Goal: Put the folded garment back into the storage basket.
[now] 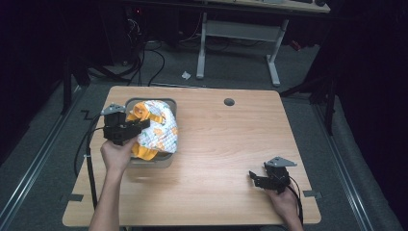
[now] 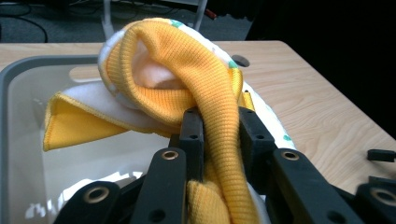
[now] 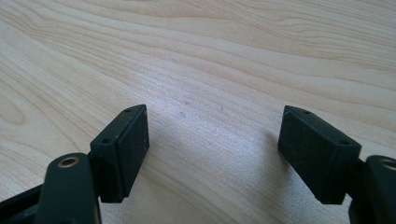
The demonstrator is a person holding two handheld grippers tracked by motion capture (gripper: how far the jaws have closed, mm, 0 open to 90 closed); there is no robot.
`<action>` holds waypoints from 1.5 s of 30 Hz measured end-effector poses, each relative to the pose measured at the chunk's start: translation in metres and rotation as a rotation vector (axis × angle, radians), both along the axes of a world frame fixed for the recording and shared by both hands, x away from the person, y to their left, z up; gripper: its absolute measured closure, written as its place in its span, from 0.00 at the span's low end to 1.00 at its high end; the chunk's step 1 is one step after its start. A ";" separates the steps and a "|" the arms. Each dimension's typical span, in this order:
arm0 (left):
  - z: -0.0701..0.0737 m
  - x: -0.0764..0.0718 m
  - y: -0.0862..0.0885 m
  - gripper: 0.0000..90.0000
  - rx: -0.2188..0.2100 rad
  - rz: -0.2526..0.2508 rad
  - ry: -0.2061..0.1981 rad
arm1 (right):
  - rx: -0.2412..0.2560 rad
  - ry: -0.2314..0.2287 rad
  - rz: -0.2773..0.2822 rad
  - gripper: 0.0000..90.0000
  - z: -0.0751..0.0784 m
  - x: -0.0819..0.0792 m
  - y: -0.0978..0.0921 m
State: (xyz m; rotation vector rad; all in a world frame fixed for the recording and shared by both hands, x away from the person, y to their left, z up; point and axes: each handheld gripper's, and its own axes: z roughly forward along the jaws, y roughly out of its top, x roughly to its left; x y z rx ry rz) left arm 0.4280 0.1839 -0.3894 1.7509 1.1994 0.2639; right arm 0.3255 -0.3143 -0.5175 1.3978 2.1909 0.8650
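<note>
My left tongs pinch the yellow ribbed garment over the grey bin; right tongs rest spread on the surface. Next: lift clear.

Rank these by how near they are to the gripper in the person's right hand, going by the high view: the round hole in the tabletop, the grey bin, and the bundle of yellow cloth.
1. Round hole: up the table from the right gripper, near the far edge.
2. Yellow cloth: across the table to the left, spilling over the bin's near-right side.
3. Grey bin: at the table's left; too close to the cloth to rank firmly.
</note>
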 end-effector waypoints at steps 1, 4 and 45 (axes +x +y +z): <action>-0.002 0.001 0.001 0.83 -0.002 0.005 0.005 | 0.000 0.000 0.000 0.28 0.000 0.000 0.000; -0.008 0.007 0.003 0.83 0.006 0.012 0.027 | 0.000 -0.001 0.000 0.28 0.000 0.000 0.000; -0.054 0.048 -0.020 0.53 0.432 0.161 0.171 | 0.000 0.000 -0.001 0.28 0.000 0.000 0.000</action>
